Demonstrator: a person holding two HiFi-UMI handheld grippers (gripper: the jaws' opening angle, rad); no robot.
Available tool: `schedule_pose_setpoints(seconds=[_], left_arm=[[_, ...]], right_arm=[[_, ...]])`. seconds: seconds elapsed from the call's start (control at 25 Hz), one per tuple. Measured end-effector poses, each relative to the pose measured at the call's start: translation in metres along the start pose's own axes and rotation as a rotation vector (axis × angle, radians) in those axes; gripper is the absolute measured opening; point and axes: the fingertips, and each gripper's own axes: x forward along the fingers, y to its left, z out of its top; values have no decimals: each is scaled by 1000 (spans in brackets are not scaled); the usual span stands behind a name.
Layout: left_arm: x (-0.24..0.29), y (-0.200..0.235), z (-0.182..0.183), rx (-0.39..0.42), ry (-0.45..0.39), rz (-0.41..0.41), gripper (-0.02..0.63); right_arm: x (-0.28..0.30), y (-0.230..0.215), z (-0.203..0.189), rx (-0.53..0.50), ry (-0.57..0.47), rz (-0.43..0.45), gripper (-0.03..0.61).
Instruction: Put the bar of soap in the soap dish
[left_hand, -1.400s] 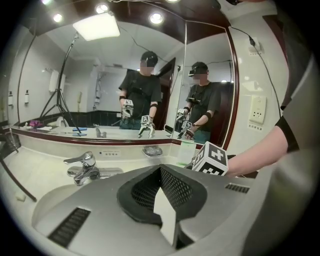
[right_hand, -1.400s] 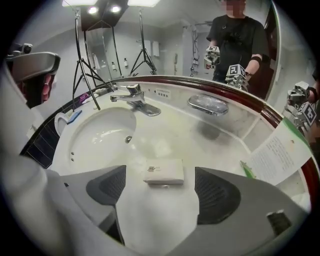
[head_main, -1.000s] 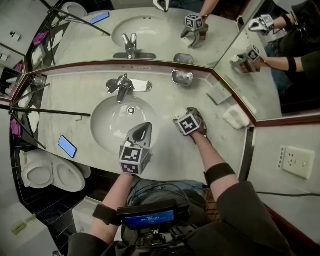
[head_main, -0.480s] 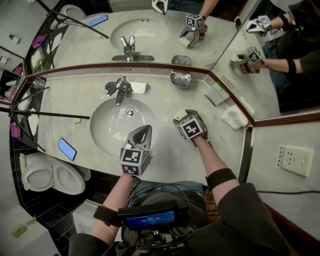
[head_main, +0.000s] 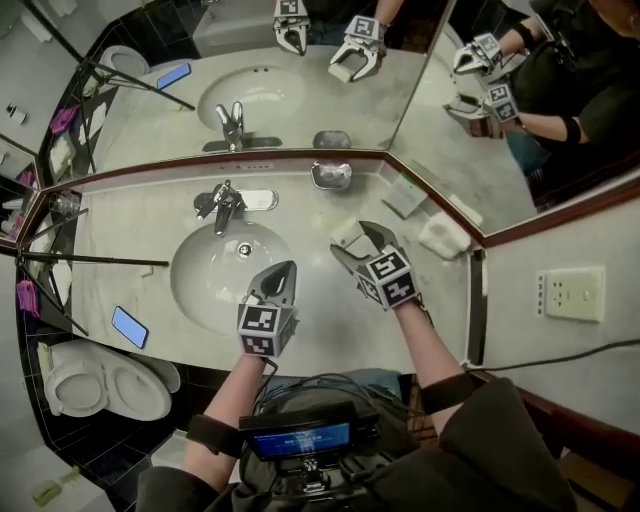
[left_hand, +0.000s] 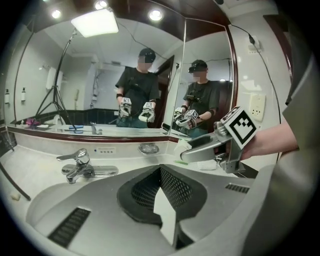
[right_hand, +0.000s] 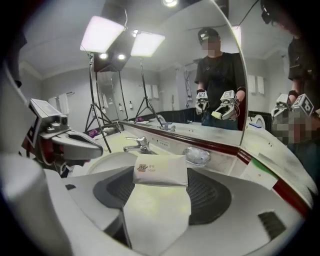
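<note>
Right gripper (head_main: 350, 240) holds small white wrapped bar of soap (head_main: 346, 233) at head-view centre, jaws just closed onto it, above pale marble counter (head_main: 140, 215). Shiny oval soap dish (head_main: 331, 176) sits upper centre by the mirror, apart from it. Left gripper (head_main: 283, 275) is closed tight and empty over white sink basin (head_main: 205, 265).

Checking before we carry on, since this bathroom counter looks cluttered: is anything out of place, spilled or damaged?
Nothing looks spilled or damaged. A blue smartphone lies near the front edge of the pale marble counter, left of the white basin, and a black tripod leg rests on the counter: neither belongs beside a sink.
</note>
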Motion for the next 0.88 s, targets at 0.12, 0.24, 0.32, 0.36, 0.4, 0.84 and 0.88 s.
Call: schedule_pose_setpoints(seconds=[0.12, 0.24, 0.32, 0.36, 0.4, 0.84, 0.88], left_arm=[[3, -9, 3, 16, -6, -18, 3], [5, -18, 5, 29, -10, -36, 3], [6, -23, 6, 34, -10, -46, 3], [7, -26, 5, 36, -9, -51, 3], [8, -28, 5, 38, -7, -55, 3], [38, -17, 7, 61, 21, -25, 3], [46, -12, 10, 58, 22, -16, 3]], right_arm=[[-37, 3, 11, -16, -69, -43, 334], [-69, 3, 6, 5, -92, -88, 334], [-83, 3, -3, 16, -84, -100, 334], [-87, 4, -7, 19, -77, -101, 334], [-90, 6, -9, 21, -70, -99, 334], [-40, -1, 7, -95, 23, -40, 334], [-29, -6, 11, -113, 35, -33, 334]])
